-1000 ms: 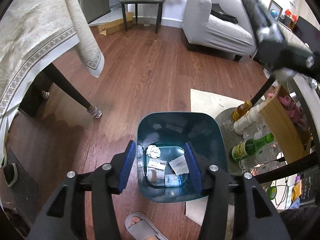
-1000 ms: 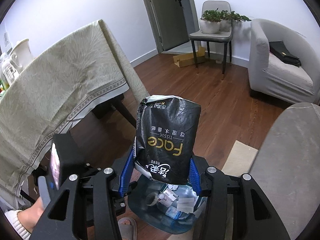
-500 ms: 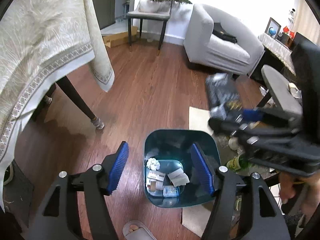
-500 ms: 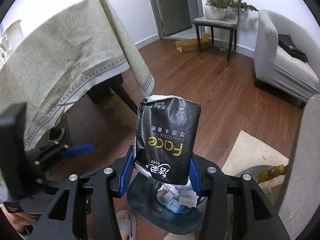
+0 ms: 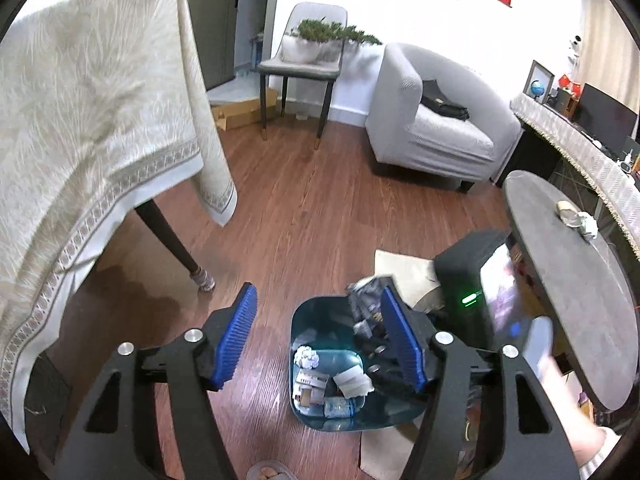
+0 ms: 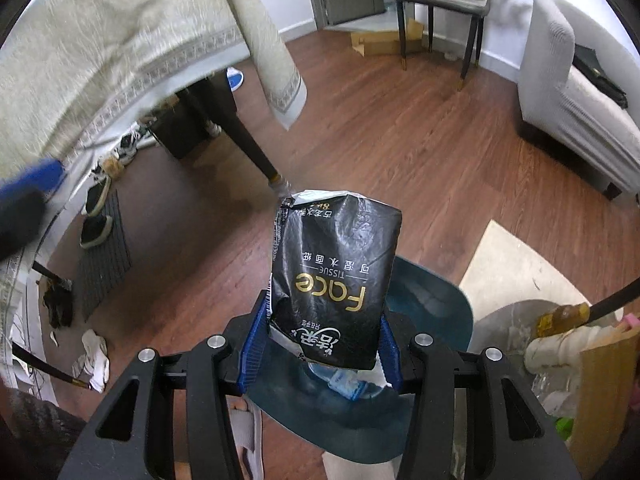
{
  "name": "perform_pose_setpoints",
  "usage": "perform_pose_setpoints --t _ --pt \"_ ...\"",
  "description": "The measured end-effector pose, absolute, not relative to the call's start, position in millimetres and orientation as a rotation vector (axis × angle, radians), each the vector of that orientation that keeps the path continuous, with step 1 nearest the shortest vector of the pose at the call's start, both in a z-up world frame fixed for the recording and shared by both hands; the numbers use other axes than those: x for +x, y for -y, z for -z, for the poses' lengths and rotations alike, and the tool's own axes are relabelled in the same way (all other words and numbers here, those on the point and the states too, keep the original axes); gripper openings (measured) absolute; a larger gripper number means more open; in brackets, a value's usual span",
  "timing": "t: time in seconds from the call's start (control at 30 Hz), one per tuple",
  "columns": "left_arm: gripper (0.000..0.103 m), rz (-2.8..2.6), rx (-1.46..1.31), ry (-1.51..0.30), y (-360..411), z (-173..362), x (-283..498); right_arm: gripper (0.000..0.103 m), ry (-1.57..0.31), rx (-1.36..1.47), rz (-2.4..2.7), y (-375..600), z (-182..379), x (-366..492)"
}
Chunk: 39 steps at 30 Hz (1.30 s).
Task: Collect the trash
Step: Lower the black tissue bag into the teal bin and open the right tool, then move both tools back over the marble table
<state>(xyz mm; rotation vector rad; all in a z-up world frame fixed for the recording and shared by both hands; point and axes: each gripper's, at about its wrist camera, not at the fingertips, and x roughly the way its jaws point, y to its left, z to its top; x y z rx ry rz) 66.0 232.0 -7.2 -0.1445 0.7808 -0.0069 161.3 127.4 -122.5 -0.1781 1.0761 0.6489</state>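
A dark teal trash bin [image 5: 306, 310] stands on the wood floor and holds crumpled paper, small wrappers and a plastic packet. My left gripper [image 5: 320, 336] is open and empty, held above the bin's left side. My right gripper [image 6: 322, 344] is shut on a black tissue pack [image 6: 336, 284] printed "Face", held upright right over the bin [image 6: 436, 304]. In the left wrist view the pack [image 5: 362, 300] and the right gripper's body sit at the bin's right rim, partly hidden behind my right finger.
A table with a cream cloth [image 5: 88, 128] and dark leg [image 5: 172, 240] stands left. A grey armchair [image 5: 436, 128], a chair with a plant [image 5: 308, 60] and a grey round table [image 5: 572, 272] lie beyond. Bottles [image 6: 560, 316] and a beige mat [image 6: 516, 272] sit right of the bin.
My right gripper has lowered the tissue pack toward the bin's opening. My left gripper has pulled up and back, so the bin looks smaller between its fingers.
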Motion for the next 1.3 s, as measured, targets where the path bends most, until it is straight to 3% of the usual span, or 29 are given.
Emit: perform_pose_setpoints --t 0.17,0.33,0.57,0.7,1.0,1.3 --pt "0.054 0.03 -0.137 -0.746 -223.6 -11.1 61.3 0.05 -1.111 -0.21 -0.635 -130.6 142.6 158.8" --pt "0.053 0.049 -0.146 -0.712 -220.3 -25.9 57.4 0.05 -1.144 -0.241 -0.615 -130.1 160.8 157.7" --pt "0.054 0.053 -0.151 -0.669 -219.7 -42.9 51.4 0.067 -1.138 -0.284 -0.625 -135.9 166.9 151.0" --pt "0.054 0.048 -0.146 -0.65 -218.9 -49.3 47.7 0.068 -1.121 -0.292 -0.633 -136.4 159.0 148.0" --pt "0.054 0.052 -0.161 -0.601 -214.6 -68.9 44.4 0.068 -1.045 -0.222 -0.687 -132.3 108.8 142.1" --pt "0.056 0.052 -0.166 -0.596 -201.4 -74.1 49.1 0.072 -0.878 -0.16 -0.702 -105.2 24.3 129.0"
